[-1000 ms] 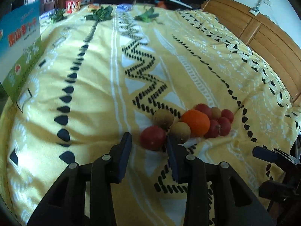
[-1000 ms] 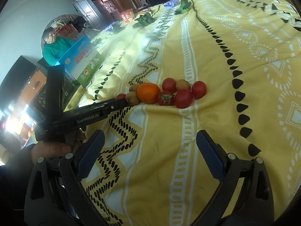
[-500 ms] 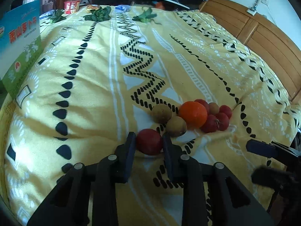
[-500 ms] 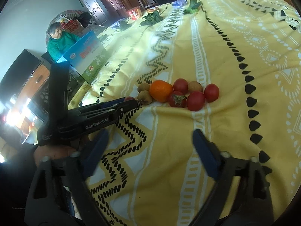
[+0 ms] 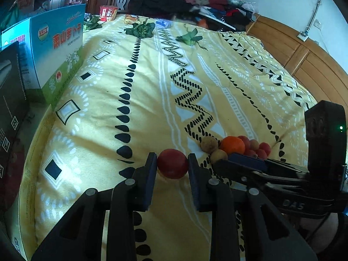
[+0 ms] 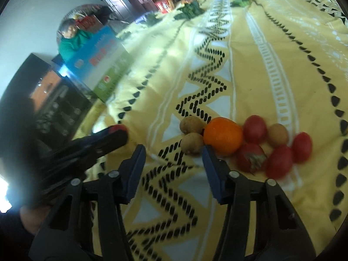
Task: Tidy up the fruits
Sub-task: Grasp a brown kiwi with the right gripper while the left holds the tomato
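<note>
Yellow bedspread (image 5: 141, 113) | left gripper (image 5: 172, 165) clamps red fruit (image 5: 173, 166), apart from pile | right gripper (image 6: 173, 152) half-wide, jaws just closing, empty, before kiwi (image 6: 192, 143) and orange (image 6: 223, 135); pile's far fruits partly hidden, blurred

Blue-and-green carton (image 5: 57, 50), left of the yellow bedspread (image 5: 152, 100): large red Chinese characters on its side; too small to read with certainty.
Right gripper (image 5: 248, 165) body, right of the carton: raised "DAS".
Red cup (image 5: 108, 13), beyond the carton: printing unreadable.
</note>
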`<state>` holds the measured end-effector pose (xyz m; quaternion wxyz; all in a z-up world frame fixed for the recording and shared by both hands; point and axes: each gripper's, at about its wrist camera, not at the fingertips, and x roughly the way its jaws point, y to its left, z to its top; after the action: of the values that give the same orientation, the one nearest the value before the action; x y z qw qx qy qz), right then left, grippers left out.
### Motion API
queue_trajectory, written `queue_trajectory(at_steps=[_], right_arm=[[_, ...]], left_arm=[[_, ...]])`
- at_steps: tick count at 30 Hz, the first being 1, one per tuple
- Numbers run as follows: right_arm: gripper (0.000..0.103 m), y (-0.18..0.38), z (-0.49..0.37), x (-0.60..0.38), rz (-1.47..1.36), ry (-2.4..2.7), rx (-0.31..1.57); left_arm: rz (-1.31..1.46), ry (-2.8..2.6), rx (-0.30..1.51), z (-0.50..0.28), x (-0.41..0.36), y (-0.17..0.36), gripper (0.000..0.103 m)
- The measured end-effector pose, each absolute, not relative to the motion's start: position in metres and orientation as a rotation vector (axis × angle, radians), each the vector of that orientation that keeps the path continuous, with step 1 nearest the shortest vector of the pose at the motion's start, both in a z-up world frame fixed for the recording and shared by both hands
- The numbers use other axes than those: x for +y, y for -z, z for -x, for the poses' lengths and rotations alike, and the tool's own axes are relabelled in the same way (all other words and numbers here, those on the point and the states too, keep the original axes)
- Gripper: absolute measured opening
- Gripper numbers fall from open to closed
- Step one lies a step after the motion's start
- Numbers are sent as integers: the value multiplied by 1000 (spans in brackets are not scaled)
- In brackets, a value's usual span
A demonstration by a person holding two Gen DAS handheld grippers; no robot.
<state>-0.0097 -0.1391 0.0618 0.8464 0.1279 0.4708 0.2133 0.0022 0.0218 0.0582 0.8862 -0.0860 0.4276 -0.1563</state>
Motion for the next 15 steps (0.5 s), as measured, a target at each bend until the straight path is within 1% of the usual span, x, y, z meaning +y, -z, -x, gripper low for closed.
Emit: queue_trajectory(at_steps=[9,12,15], right_arm=[[46,-58,3,-120,-105,-426,951],[47,-61,7,-121,-140,-451,960],[47,-70,21,-121,-210,-574,947]], left_arm=[[196,307,891,2,28,-58,29],[206,301,876,4,33,-62,29],[212,294,862,5,37,-66,29]])
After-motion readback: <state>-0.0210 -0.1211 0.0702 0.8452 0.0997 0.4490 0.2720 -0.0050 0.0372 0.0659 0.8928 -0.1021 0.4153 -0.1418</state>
